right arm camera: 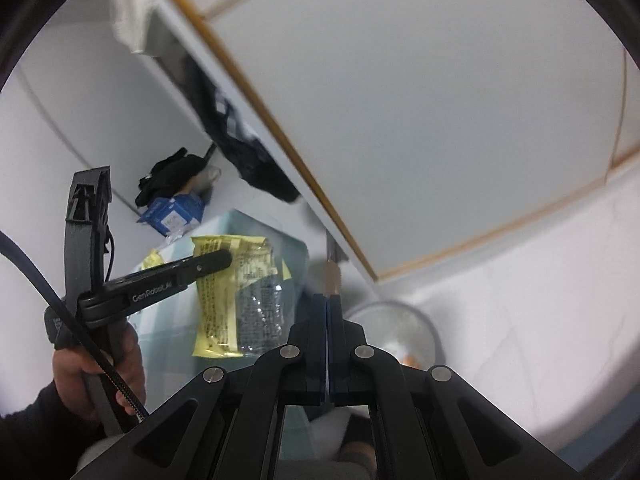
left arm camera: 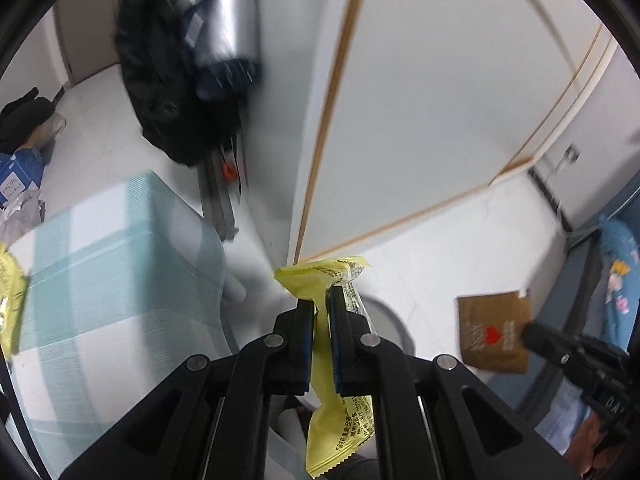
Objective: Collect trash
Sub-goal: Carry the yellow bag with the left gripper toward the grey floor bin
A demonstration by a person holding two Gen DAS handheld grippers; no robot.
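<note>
My left gripper [left arm camera: 320, 300] is shut on a yellow snack wrapper [left arm camera: 320, 276] that sticks out above and hangs below the pads; it also shows from the side in the right wrist view [right arm camera: 236, 292]. My right gripper [right arm camera: 328, 300] is shut on a thin brown wrapper [right arm camera: 331, 276], seen flat with a red heart in the left wrist view [left arm camera: 492, 332]. Both are held in the air above a round grey bin [right arm camera: 400, 320], whose rim shows in the left wrist view [left arm camera: 394, 320]. Another yellow wrapper [left arm camera: 10, 304] lies on the table's left edge.
A table with a teal checked cloth [left arm camera: 112, 264] is at the left. A black backpack [left arm camera: 168, 80] hangs by a white wardrobe [left arm camera: 440, 100]. A blue box [left arm camera: 20, 172] and black cloth [right arm camera: 172, 176] lie on the floor. A blue bed [left arm camera: 620, 272] is at the right.
</note>
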